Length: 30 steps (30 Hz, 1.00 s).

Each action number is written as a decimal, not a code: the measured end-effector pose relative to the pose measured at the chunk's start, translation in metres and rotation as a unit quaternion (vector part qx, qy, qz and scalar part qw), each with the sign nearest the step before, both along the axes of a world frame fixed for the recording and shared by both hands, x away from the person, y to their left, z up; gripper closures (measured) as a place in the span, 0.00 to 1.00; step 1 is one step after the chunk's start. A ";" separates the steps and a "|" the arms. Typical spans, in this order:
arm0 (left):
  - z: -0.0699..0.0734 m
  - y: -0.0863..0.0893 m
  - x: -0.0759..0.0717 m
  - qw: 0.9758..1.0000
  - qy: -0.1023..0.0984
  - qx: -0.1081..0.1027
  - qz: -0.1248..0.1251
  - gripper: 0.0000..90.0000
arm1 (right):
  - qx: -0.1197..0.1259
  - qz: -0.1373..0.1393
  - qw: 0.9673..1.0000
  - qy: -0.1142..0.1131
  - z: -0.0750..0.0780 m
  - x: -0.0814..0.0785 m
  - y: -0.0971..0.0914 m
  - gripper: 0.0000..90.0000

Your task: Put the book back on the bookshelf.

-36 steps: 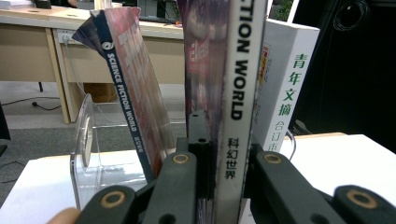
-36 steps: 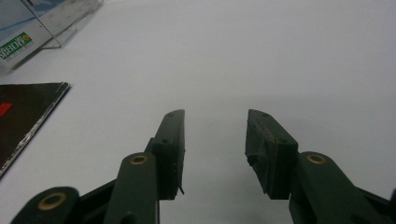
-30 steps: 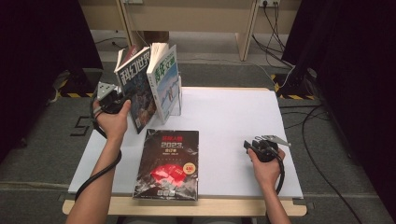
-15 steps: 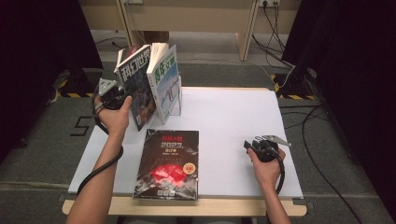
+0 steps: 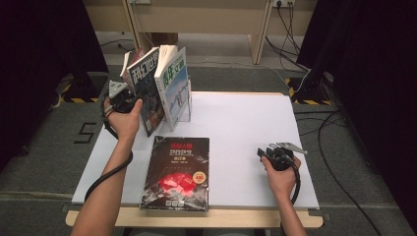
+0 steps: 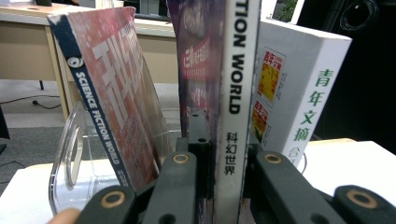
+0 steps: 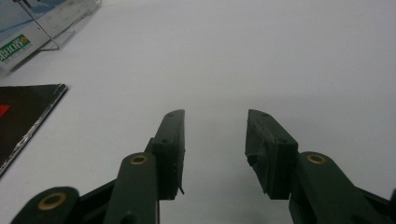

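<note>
Table (image 5: 236,123) first: white-topped, with a clear acrylic book stand (image 6: 70,154) at its far-left corner, about 11 o'clock from the person. Three books stand there leaning. The black magazine (image 5: 177,172) lies flat at 6 o'clock, long axis running toward the person. The Science Fiction World magazine (image 5: 147,93), middle of the standing three, sits directly at 12 o'clock from the left gripper (image 5: 120,98), its spine upright, so any pull should run back along the jaws. That gripper is clamped narrow on the spine. The right gripper (image 7: 215,149) rests well apart at 4 o'clock, jaws wide and empty over bare table. The left gripper view shows the pinch on the spine (image 6: 233,116) and a red copy (image 6: 112,93) leaning at 10 o'clock; the high view shows the row's tilt instead.
</note>
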<state>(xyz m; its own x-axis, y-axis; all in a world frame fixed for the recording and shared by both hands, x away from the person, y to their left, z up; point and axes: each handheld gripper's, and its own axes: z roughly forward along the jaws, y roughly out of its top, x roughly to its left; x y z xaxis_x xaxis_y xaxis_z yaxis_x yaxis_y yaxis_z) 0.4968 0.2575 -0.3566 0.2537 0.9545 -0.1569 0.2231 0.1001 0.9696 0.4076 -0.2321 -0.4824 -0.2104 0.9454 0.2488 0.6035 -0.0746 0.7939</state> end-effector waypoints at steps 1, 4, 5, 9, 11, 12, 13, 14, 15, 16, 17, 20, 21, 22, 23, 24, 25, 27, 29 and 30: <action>0.000 0.000 0.001 1.000 -0.001 0.000 0.001 0.91 | 0.000 0.000 1.000 0.000 0.000 0.000 0.000 0.65; 0.000 0.000 0.006 1.000 0.000 0.003 0.004 0.91 | 0.000 -0.001 1.000 0.001 0.000 0.000 0.000 0.65; 0.000 0.000 0.007 1.000 0.001 0.003 0.004 0.91 | 0.000 -0.001 1.000 0.001 0.000 0.000 0.000 0.65; -0.002 0.001 0.012 1.000 0.004 -0.001 0.011 0.91 | 0.000 -0.001 1.000 0.001 0.000 0.000 0.000 0.65; -0.003 0.000 0.014 1.000 0.006 0.004 0.012 0.91 | 0.000 0.000 1.000 0.001 -0.001 0.000 -0.001 0.65; -0.004 0.000 0.015 1.000 0.006 0.004 0.014 0.91 | 0.000 0.000 1.000 0.001 -0.001 0.000 -0.001 0.65; -0.004 0.000 0.017 1.000 0.008 0.007 0.015 0.91 | 0.004 -0.002 1.000 0.006 -0.001 0.000 0.000 0.65; -0.005 0.000 0.019 1.000 0.009 0.006 0.016 0.91 | 0.004 -0.002 1.000 0.005 -0.001 0.000 0.000 0.65; -0.005 0.000 0.020 1.000 0.010 0.007 0.018 0.91 | 0.001 0.001 1.000 0.004 -0.001 0.000 0.000 0.65; -0.005 0.000 0.021 1.000 0.010 0.006 0.019 0.91 | 0.000 0.002 1.000 0.003 -0.001 0.001 0.000 0.65; -0.005 -0.001 0.022 1.000 0.009 0.007 0.019 0.91 | 0.001 0.002 1.000 0.003 -0.001 0.000 0.000 0.65; -0.004 -0.003 0.026 1.000 0.008 0.011 0.019 0.91 | 0.000 0.001 1.000 0.003 -0.002 0.001 0.000 0.65; -0.004 -0.003 0.027 1.000 0.008 0.012 0.020 0.91 | -0.002 0.003 1.000 0.001 -0.002 0.001 0.000 0.65; -0.004 -0.003 0.029 1.000 0.008 0.013 0.021 0.91 | -0.002 0.004 1.000 0.001 -0.003 0.001 -0.001 0.65; -0.005 -0.004 0.030 1.000 0.008 0.013 0.022 0.91 | -0.002 0.004 1.000 0.000 -0.003 0.001 0.000 0.65; -0.005 -0.004 0.031 1.000 0.007 0.012 0.023 0.91 | -0.003 0.005 1.000 0.002 -0.003 0.001 0.000 0.65; -0.006 -0.004 0.033 1.000 0.009 0.012 0.023 0.91 | -0.001 0.006 1.000 0.003 -0.003 0.001 0.000 0.65; -0.009 -0.006 0.036 0.999 0.012 0.014 0.026 0.91 | 0.000 0.005 1.000 0.004 -0.003 0.001 0.001 0.65; -0.011 -0.006 0.037 0.999 0.012 0.015 0.026 0.91 | -0.001 0.006 1.000 0.002 -0.003 0.001 0.001 0.65; -0.010 -0.006 0.037 0.999 0.011 0.018 0.026 0.91 | -0.001 0.005 1.000 0.002 -0.002 0.000 0.001 0.65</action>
<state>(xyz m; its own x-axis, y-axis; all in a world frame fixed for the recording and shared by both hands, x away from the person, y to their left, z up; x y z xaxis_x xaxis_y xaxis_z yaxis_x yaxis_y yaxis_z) 0.5337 0.2511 -0.3670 0.2005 0.9714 -0.1275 0.2398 0.0775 0.9677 0.4081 -0.2313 -0.4849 -0.2186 0.9437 0.2482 0.6077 -0.0673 0.7913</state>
